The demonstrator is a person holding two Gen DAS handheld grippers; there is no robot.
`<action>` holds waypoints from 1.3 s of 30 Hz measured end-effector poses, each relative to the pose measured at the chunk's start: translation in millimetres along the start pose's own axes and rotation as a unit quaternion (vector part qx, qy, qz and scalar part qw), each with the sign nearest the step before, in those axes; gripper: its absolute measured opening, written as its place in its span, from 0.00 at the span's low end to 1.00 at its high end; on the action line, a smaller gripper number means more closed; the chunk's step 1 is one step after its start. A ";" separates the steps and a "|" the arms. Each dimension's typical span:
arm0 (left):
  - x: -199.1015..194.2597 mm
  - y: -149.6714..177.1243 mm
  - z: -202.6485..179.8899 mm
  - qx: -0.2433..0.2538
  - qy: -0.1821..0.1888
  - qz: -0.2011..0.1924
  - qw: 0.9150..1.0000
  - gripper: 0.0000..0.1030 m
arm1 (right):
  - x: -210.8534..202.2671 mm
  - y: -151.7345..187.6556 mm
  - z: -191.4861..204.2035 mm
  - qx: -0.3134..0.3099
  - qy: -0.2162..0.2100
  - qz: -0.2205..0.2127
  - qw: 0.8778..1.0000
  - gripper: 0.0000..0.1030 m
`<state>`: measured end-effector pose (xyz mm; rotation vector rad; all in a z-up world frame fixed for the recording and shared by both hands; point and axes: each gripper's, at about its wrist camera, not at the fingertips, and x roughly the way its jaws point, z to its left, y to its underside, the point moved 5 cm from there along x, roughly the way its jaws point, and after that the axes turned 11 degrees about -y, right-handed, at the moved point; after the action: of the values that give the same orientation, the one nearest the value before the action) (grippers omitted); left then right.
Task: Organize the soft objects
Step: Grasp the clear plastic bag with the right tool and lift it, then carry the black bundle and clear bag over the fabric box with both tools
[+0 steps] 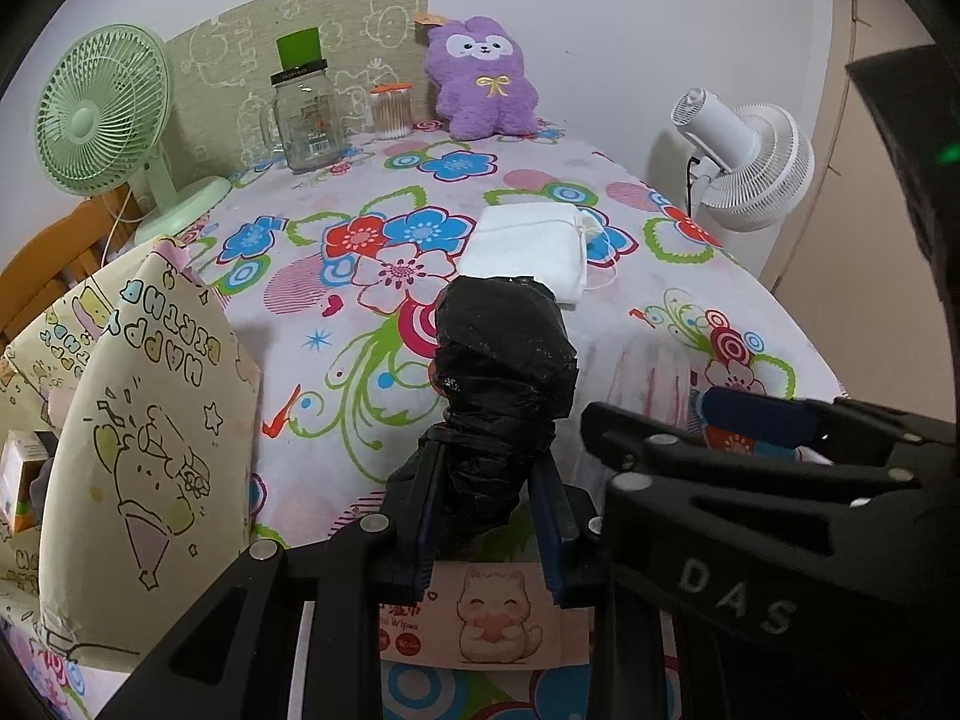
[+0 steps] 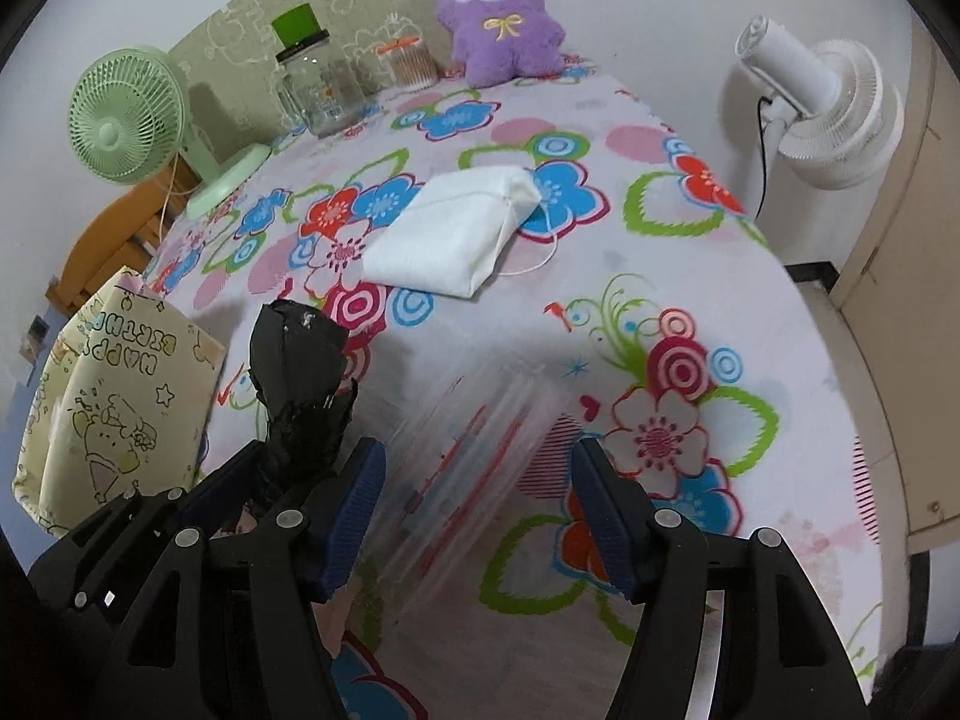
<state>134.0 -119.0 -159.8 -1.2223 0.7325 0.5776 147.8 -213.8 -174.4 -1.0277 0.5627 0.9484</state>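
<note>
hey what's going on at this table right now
A person is working with two handheld grippers over a flowered tablecloth. The left gripper has its jaws shut on a black plastic bundle, held upright. The right gripper is open and holds nothing. A white pouch and purple plush lie untouched.

Both looking forward and slightly down along the tabletop [image 1: 336,360] toward the far wall, side by side; left view lower and nearer. Shared: purple plush [image 1: 483,81], white pouch [image 2: 456,228].
</note>
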 end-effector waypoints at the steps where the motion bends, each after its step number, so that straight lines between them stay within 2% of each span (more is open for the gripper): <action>1: 0.6 -0.3 0.0 -0.001 0.000 0.001 1.000 0.27 | 1.7 0.3 1.0 -0.002 -0.001 0.002 1.000 0.65; 6: 4.0 -2.0 -0.7 0.003 0.000 0.002 1.000 0.27 | 10.4 -2.5 7.4 -0.016 -0.006 0.006 1.000 0.49; 8: 5.2 -3.0 -1.8 0.005 0.000 0.002 1.000 0.27 | 13.6 -4.3 10.1 -0.019 -0.017 0.009 1.000 0.35; 11: 6.5 -5.8 -0.7 0.001 0.006 0.004 1.000 0.27 | 15.5 -7.3 14.8 -0.027 -0.026 0.007 0.999 0.27; 13: 6.3 -7.4 0.5 -0.002 0.002 0.004 1.000 0.27 | 13.1 -10.2 16.5 -0.036 -0.016 -0.001 0.999 0.22; 17: 4.2 -10.2 2.0 -0.006 0.002 0.002 1.000 0.27 | 7.6 -14.6 19.4 -0.060 0.007 -0.016 0.998 0.21; 39: -47.8 -24.6 -3.6 -0.006 0.001 -0.060 0.998 0.27 | -50.0 -18.7 30.0 -0.080 0.014 -0.078 0.994 0.20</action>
<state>120.8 -129.1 -108.5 -1.2687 0.6533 0.4826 138.2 -209.9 -114.1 -1.2129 0.4283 0.8511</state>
